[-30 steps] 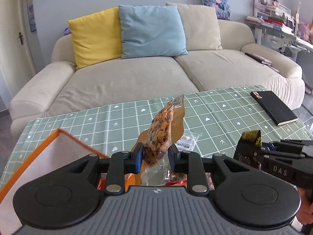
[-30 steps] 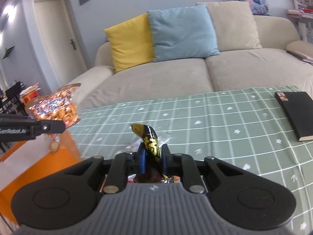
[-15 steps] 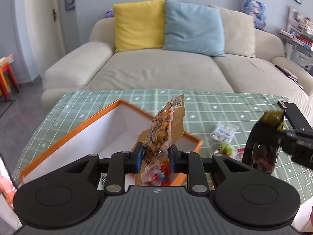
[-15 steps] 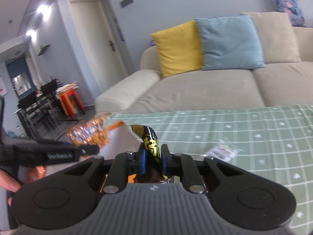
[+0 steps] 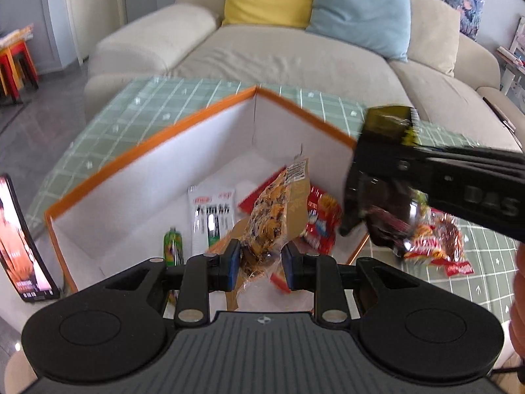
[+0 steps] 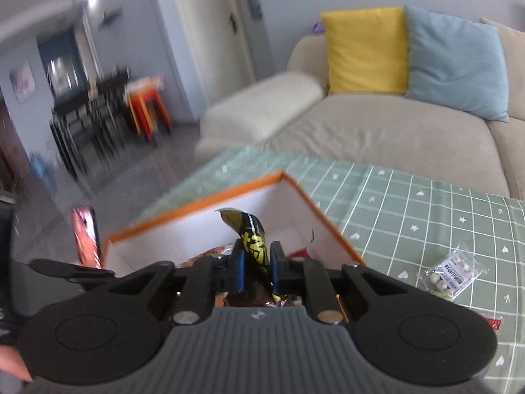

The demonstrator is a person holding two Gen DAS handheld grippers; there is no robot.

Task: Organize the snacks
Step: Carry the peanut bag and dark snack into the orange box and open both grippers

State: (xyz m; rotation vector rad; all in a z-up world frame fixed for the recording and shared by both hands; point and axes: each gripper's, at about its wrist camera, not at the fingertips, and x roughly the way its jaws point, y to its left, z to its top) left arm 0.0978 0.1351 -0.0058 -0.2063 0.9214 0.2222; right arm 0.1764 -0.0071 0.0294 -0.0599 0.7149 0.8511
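- Pinching a tan snack bag, the left gripper holds it above the orange-rimmed box.
- The right gripper clamps a black-and-yellow packet over the same box's right rim.
- Farther right, a small clear packet lies on the green tablecloth.

Box on table; snack packets inside; sofa behind.

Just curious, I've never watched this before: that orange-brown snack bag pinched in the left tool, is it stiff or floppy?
Probably fairly stiff: the snack bag stands up from the left gripper without drooping. Likely light, since a pinch at its bottom edge carries it. Its crinkled, glossy film may be slippery.
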